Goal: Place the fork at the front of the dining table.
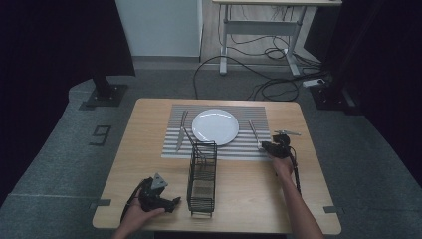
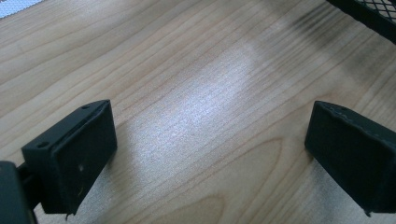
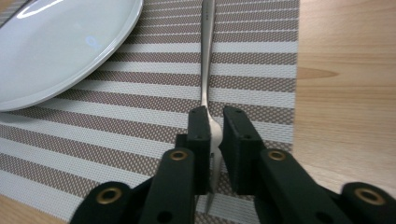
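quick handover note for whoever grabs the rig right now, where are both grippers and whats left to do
Right gripper: jaws closed on the fork near its tine end; the fork lies on the striped placemat, right of the white plate.
Left gripper: open, nothing between its jaws, low over bare table left of the black wire caddy.
Done: plate is on the placemat, with a knife lying to its left and the fork to its right.
Left: probably release the fork if it is being set down, or lift it if it is being cleared. I cannot tell which.
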A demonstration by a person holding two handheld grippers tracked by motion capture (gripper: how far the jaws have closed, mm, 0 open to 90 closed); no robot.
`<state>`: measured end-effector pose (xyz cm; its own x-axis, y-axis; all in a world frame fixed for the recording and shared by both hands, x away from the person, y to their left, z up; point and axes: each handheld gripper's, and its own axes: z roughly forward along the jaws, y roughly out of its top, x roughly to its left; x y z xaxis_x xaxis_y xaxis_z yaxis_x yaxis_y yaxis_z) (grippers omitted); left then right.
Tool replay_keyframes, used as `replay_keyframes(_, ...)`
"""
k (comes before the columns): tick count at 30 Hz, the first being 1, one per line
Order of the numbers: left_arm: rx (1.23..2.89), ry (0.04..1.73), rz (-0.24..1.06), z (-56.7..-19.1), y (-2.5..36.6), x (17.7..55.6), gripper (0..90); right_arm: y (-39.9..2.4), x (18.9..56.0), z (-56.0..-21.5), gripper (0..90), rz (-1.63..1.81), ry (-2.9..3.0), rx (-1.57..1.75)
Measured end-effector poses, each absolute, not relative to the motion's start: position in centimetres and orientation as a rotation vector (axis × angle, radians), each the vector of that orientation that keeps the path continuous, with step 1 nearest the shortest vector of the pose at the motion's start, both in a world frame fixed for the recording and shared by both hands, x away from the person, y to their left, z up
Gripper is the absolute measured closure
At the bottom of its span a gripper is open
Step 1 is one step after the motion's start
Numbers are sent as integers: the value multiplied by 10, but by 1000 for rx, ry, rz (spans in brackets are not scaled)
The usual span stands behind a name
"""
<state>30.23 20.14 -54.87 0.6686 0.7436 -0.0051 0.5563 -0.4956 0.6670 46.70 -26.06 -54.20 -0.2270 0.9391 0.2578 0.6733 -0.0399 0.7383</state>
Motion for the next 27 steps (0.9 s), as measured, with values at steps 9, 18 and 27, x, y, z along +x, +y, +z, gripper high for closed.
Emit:
replay_keyframes(9,2235,996,376,-549,202,302,21,-283,433,-531,704,1116,1951,1570)
replay_keyframes(18,2236,996,376,-549,201,302,20,-278,419,-543,630,1104,2057,1455)
replay_keyframes(27,2236,996,376,-549,201,303,20,-257,436,-545,672,1110,2050,1450)
